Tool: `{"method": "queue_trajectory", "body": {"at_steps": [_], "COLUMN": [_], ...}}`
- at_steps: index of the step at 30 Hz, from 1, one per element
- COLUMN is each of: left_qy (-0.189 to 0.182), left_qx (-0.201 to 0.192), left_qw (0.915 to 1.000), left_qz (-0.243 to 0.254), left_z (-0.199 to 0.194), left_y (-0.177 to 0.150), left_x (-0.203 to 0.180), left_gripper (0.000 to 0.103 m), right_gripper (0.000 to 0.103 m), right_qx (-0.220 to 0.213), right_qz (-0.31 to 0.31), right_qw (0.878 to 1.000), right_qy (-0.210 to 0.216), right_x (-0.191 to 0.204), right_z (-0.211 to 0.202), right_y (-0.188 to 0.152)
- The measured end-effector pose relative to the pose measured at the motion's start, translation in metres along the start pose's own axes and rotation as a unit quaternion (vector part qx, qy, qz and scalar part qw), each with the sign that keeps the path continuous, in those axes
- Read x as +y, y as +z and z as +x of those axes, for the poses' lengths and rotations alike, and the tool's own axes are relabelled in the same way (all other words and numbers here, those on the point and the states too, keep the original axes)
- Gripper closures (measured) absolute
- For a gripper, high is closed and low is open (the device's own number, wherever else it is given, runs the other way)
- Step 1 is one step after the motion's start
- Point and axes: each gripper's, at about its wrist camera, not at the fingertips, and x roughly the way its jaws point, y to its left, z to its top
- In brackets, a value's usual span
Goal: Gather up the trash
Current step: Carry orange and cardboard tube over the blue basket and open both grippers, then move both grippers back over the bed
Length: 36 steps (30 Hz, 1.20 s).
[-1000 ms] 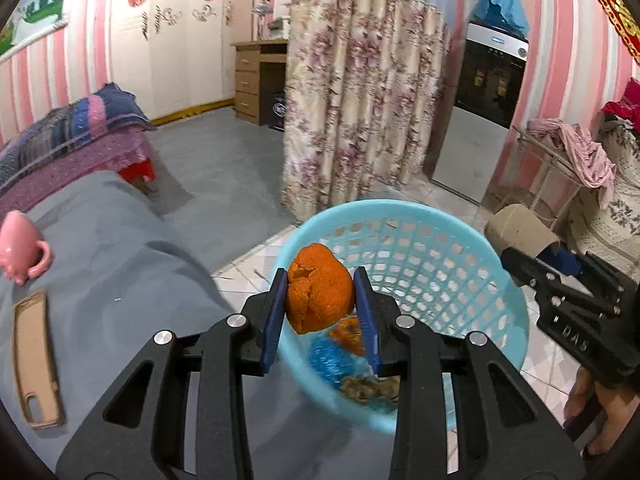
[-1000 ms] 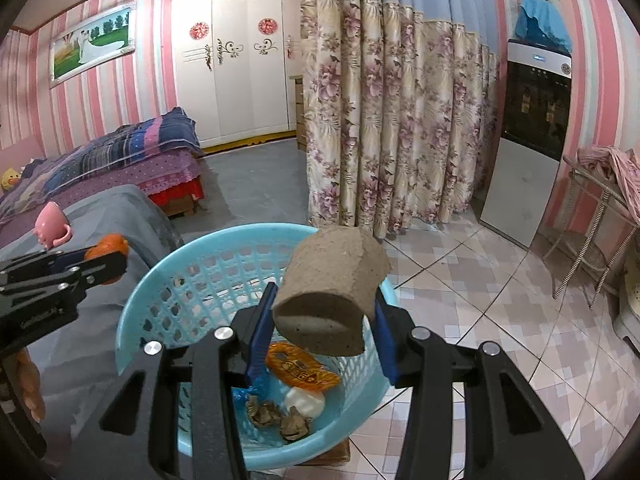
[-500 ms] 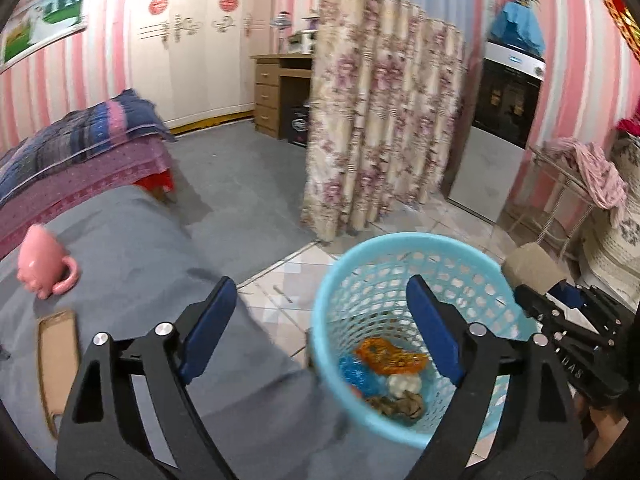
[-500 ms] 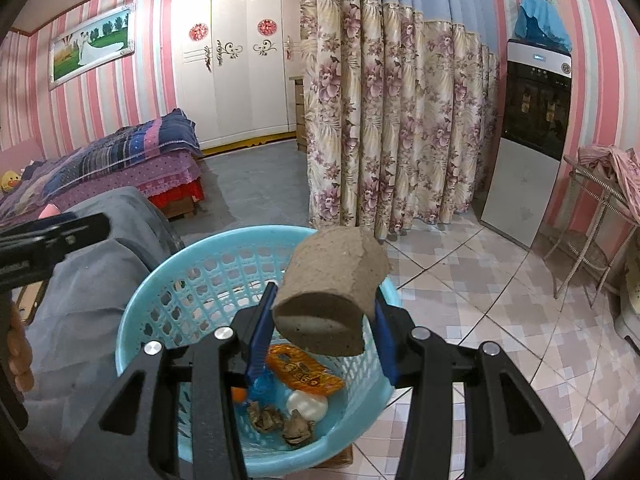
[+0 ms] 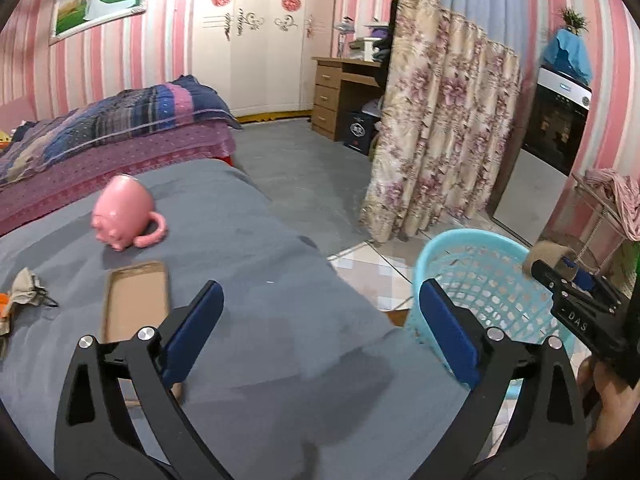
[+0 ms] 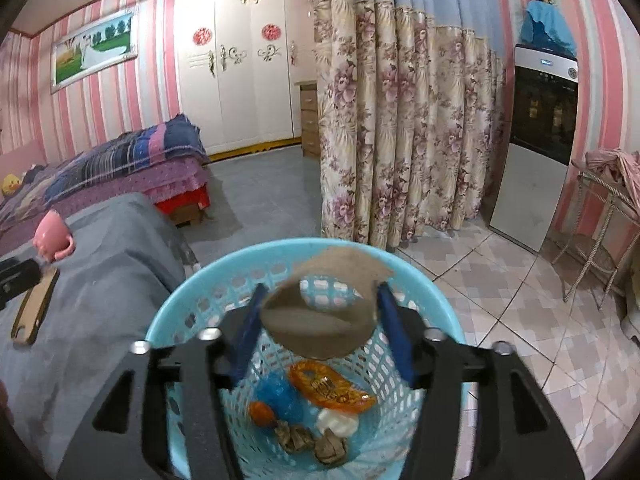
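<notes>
My left gripper [image 5: 320, 332] is open and empty above the grey bedspread [image 5: 248, 248]. The light blue basket [image 5: 480, 272] stands on the floor to its right. My right gripper [image 6: 320, 332] holds a brown cardboard roll [image 6: 324, 320] over the basket [image 6: 184, 304]; the roll is blurred and the jaws look a little wider than it. In the basket lie an orange wrapper [image 6: 332, 388], a blue wrapper [image 6: 276, 396], an orange peel [image 6: 262, 412], a white scrap [image 6: 336, 424] and brown crumpled scraps [image 6: 312, 440]. A crumpled scrap [image 5: 28, 288] lies on the bed at the far left.
A pink pig mug [image 5: 122, 214] lies on its side on the bed, with a brown phone case [image 5: 134, 300] in front of it. A flowered curtain [image 5: 436, 132], a wooden desk [image 5: 344, 96], a water dispenser [image 6: 536, 140] and a wire rack [image 6: 600, 240] stand around.
My left gripper let the orange peel fall into the basket, opened wide and swung left over the bed. My right gripper moved down over the basket and its jaws widened around the roll.
</notes>
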Motion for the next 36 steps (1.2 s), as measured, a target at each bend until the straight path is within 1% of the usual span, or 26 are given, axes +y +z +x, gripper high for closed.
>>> {"method": "queue_trajectory", "body": {"at_steps": [1,2,4,7,13,18,20,24,26,30,32,36], "left_qy": [0.004,0.010,0.018,0.027,0.067,0.105,0.120,0.138,0.150,0.179,0.194,0.222], "left_qx": [-0.003,-0.007,-0.014,-0.019,-0.025,-0.021,-0.019,-0.020,-0.023,-0.030,-0.031,-0.021], "left_qw": [1.0000,0.9999,0.9997,0.9992,0.9970,0.9930,0.9907,0.9868,0.9844,0.9770,0.9722,0.9649], "left_qz": [-0.002,-0.004,-0.010,-0.021,-0.032,-0.051,-0.060,-0.082,-0.089,-0.112,-0.127,-0.139], "left_z": [-0.004,-0.009,-0.017,-0.030,-0.056,-0.071,-0.076,-0.086,-0.090,-0.099,-0.102,-0.101], "left_y": [0.000,0.001,0.001,0.000,-0.006,-0.010,-0.012,-0.019,-0.022,-0.026,-0.029,-0.032], "left_x": [0.005,0.012,0.021,0.042,0.091,0.141,0.161,0.197,0.215,0.250,0.268,0.294], "left_gripper": [0.007,0.006,0.006,0.006,0.006,0.006,0.006,0.006,0.006,0.006,0.006,0.006], "right_gripper": [0.023,0.020,0.018,0.009,0.009,0.009,0.009,0.008,0.008,0.008,0.008,0.008], "right_qx": [-0.003,-0.004,-0.001,0.001,0.009,0.015,0.010,0.008,0.009,0.008,0.007,0.006], "right_qz": [0.000,0.000,-0.004,-0.007,-0.023,-0.022,-0.036,-0.062,-0.083,-0.112,-0.122,-0.150], "right_qw": [1.000,1.000,1.000,1.000,1.000,0.999,0.998,0.995,0.991,0.984,0.981,0.970], "right_qy": [-0.004,-0.005,-0.008,-0.007,0.003,0.034,0.052,0.082,0.101,0.139,0.153,0.189], "right_x": [0.002,0.003,0.007,0.014,0.037,0.069,0.093,0.134,0.164,0.217,0.235,0.284], "right_z": [0.002,0.002,0.005,0.005,0.004,0.002,-0.001,-0.003,-0.003,-0.005,-0.006,-0.009], "right_y": [0.000,0.000,-0.001,-0.002,-0.006,-0.004,0.000,0.002,0.002,0.000,-0.001,-0.006]}}
